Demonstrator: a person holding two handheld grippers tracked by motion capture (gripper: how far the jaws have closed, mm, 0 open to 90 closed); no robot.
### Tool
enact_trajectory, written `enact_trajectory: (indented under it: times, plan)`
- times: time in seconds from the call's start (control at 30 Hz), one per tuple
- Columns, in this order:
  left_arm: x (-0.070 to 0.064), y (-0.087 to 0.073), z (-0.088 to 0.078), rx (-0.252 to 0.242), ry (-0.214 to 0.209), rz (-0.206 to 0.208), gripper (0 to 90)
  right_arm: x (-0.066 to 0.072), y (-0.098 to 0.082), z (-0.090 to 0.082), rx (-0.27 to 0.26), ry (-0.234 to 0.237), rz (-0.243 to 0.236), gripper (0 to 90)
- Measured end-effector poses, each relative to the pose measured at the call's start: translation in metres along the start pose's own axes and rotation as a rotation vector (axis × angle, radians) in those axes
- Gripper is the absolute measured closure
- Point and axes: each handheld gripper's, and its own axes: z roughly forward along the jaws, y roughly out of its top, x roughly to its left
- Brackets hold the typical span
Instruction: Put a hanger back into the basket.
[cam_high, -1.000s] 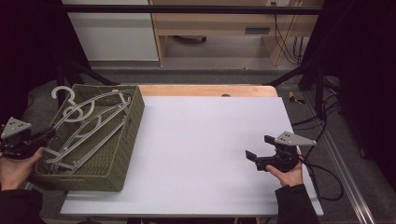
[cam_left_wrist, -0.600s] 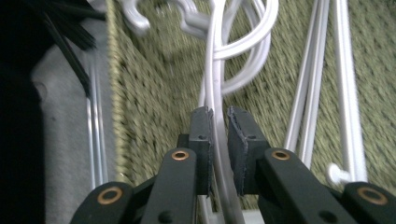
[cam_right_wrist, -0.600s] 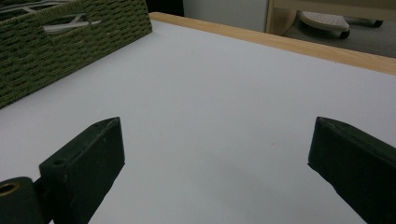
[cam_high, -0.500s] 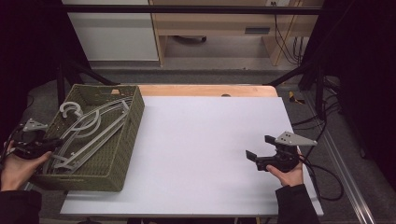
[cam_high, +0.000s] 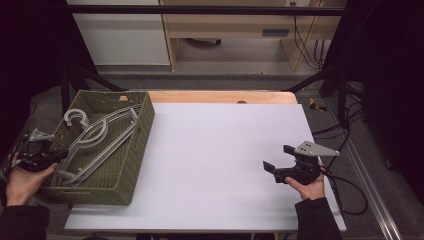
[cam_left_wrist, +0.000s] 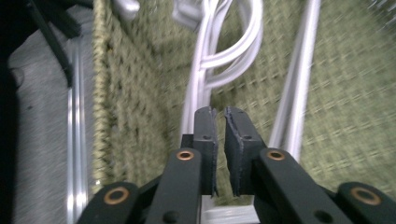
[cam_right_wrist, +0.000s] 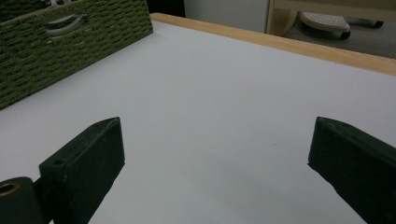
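Note:
Several pale grey plastic hangers lie in a green woven basket at the table's left end. My left gripper reaches over the basket's left wall, its tips down among the hangers. In the left gripper view its jaws have just been closing and stand shut with a thin slit and nothing seen between the pads; white hanger bars run behind and under them. My right gripper hovers open over the white table at the right, with nothing between its fingers.
The right gripper view shows the basket's wall far off at its upper left and a wooden edge along the table's far side. A cable trails from the right gripper off the table's right edge.
The hangers have sunk from a raised pose into the basket, the hook now lower and inside the rim. My left hand shifted slightly toward the basket. The right gripper stayed still.

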Motion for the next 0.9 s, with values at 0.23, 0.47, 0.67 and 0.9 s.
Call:
enact_trajectory:
  times: [0.23,0.47,0.67,0.9]
  plan:
    - [-0.028,0.006,-0.02,-0.207,-0.113,-0.008,68.0,0.0,0.0,0.0,-0.012,0.0,0.009,3.7]
    - [-0.063,0.016,-0.029,-0.344,-0.212,0.004,48.7,-0.001,0.001,-0.004,-0.031,0.002,0.014,3.4]
    - [-0.098,0.024,-0.034,-0.459,-0.314,0.022,36.8,-0.001,0.002,-0.007,-0.049,0.005,0.015,3.4]
    - [-0.149,0.025,-0.025,-0.494,-0.412,0.083,14.4,-0.002,0.003,-0.012,-0.081,0.008,0.02,3.1]
